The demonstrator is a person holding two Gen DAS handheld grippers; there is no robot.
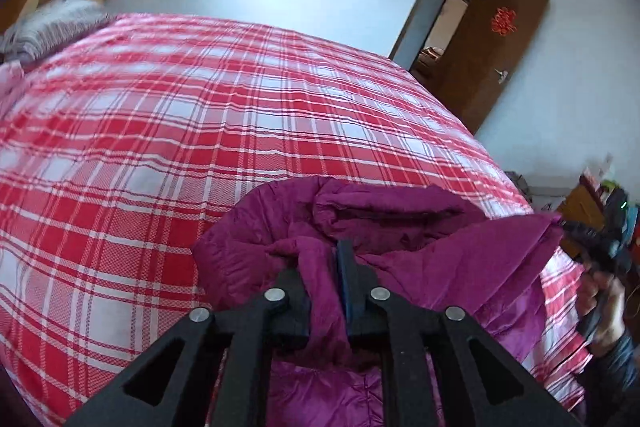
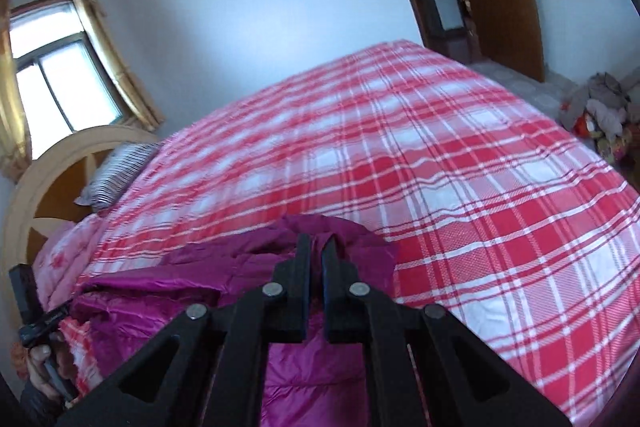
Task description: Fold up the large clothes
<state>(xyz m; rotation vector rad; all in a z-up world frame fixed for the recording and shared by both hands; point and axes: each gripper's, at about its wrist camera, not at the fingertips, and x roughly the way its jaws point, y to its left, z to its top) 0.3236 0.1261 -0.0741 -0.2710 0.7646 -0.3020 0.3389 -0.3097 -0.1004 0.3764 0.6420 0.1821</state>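
Observation:
A magenta padded jacket (image 1: 420, 251) lies bunched at the near edge of a bed with a red and white plaid cover (image 1: 200, 131). My left gripper (image 1: 326, 263) is shut on a fold of the jacket, cloth pinched between its jaws. In the right wrist view the jacket (image 2: 224, 267) lies under my right gripper (image 2: 316, 247), whose jaws stand nearly together with magenta cloth at their tips. The right gripper and hand show at the right edge of the left wrist view (image 1: 600, 259), holding the jacket's other end. The bed cover (image 2: 460, 187) stretches away beyond.
A striped pillow (image 2: 116, 171) and wooden headboard (image 2: 44, 179) stand at the far left. A window with yellow curtains (image 2: 52, 83) is behind. An open brown door (image 1: 488, 47) is at the back right. A pile of clothes (image 2: 600, 111) lies on the floor at right.

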